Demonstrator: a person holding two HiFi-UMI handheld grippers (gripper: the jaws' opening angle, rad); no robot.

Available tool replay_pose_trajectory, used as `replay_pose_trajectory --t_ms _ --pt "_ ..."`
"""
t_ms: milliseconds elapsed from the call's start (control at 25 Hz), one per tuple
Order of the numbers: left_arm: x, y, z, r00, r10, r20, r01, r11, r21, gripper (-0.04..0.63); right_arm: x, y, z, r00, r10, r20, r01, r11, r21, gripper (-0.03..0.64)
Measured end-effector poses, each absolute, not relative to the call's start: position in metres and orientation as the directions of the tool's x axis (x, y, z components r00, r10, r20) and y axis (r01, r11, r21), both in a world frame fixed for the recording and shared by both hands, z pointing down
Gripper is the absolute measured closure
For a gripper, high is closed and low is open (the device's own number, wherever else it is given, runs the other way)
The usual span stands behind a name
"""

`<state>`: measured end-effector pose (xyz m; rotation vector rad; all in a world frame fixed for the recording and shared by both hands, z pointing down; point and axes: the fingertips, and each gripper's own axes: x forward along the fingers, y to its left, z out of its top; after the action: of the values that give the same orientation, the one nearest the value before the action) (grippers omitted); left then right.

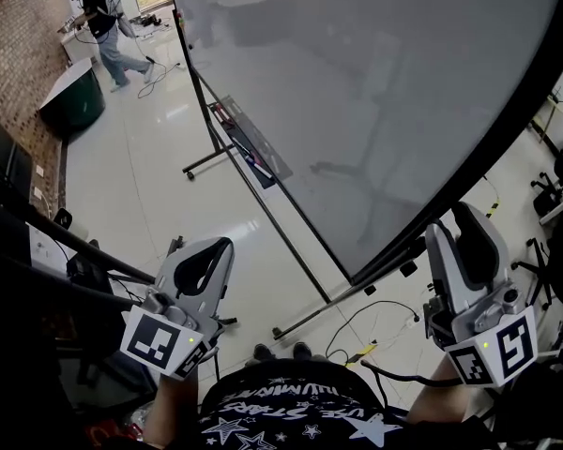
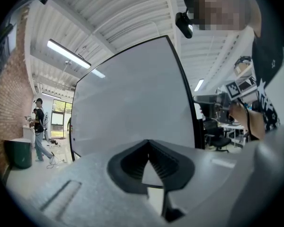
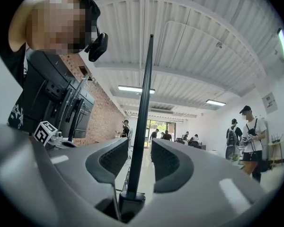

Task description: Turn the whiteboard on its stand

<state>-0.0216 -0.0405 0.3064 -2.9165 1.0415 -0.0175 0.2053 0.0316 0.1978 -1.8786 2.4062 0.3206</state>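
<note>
The whiteboard (image 1: 375,92) fills the upper right of the head view, tilted on its black wheeled stand (image 1: 305,319). My right gripper (image 1: 469,216) is at the board's lower right edge. In the right gripper view that black edge (image 3: 143,103) runs upright between the jaws of the right gripper (image 3: 139,150), which stand open with a gap on each side. My left gripper (image 1: 223,245) hangs apart from the board, low on the left, with its fingertips together and nothing between them. In the left gripper view the board's grey face (image 2: 132,108) rises beyond the left gripper (image 2: 149,148).
A pen tray (image 1: 253,143) hangs along the board's low side. Cables (image 1: 375,322) trail over the floor by the stand's foot. A person (image 1: 98,22) stands far back left near a dark bin (image 1: 73,97). Office chairs (image 1: 558,186) are at the right. More people (image 3: 250,136) stand beyond.
</note>
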Motion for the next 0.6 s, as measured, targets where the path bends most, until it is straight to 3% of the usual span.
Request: replay_pose_trajectory --t_ms 80,280,600 --pt "-0.017 -0.040 0.306 0.785 -0.620 -0.009 -0.619 -0.784 -0.047 0.591 0.204 0.043 0.196 -0.240 -0.952 -0.189 -0.968 0.220 0.122 0.477" --pt "-0.004 -0.037 0.306 0.808 -0.589 -0.012 -0.589 -0.807 -0.044 0.591 0.199 0.065 0.184 -0.187 -0.948 -0.258 -0.980 0.162 0.114 0.598" --pt "0.013 -0.030 0.300 0.834 -0.550 -0.044 -0.552 -0.833 -0.038 0.591 0.135 0.053 0.212 -0.396 -0.891 -0.224 -0.918 0.386 0.088 0.606"
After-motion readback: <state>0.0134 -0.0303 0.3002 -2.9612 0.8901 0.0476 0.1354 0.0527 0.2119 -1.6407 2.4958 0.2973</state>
